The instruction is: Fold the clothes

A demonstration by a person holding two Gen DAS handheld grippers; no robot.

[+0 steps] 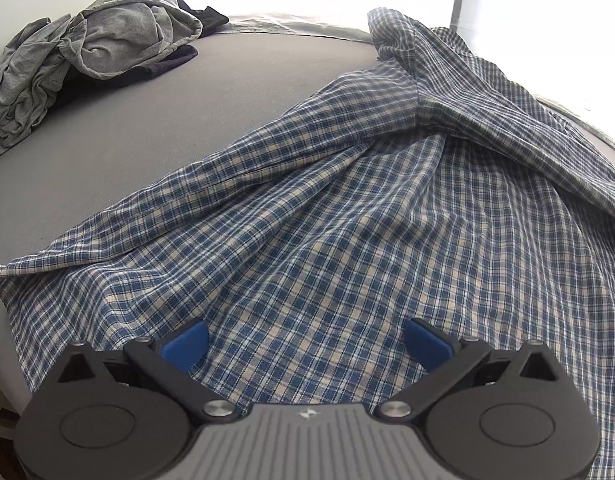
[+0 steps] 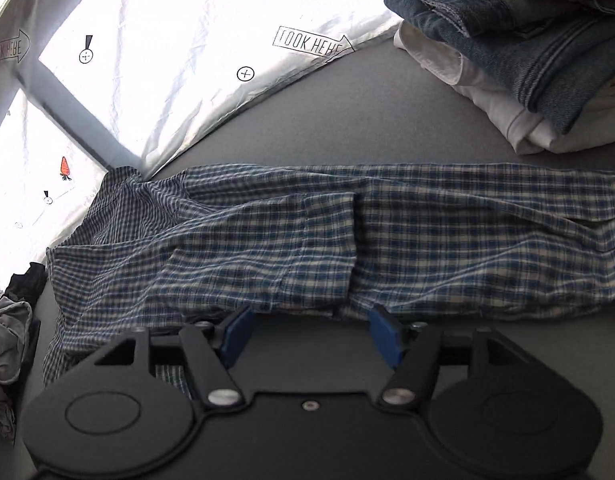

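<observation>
A blue, white and tan plaid shirt (image 1: 347, 216) lies spread over the grey surface (image 1: 187, 112), one sleeve folded across its upper right. My left gripper (image 1: 305, 346) hovers just above the shirt's near part, jaws wide apart, with no cloth pinched between the blue pads (image 1: 187, 344). In the right wrist view the same plaid shirt (image 2: 347, 240) stretches across the middle as a long folded band. My right gripper (image 2: 309, 338) stands open at the shirt's near edge, and only bare grey surface shows between its blue pads (image 2: 235, 336).
A crumpled grey garment (image 1: 87, 56) over dark clothes lies at the far left. A stack of folded jeans (image 2: 519, 48) on white clothes sits at the far right. A bright white printed sheet (image 2: 179, 60) borders the back of the surface (image 2: 367, 128).
</observation>
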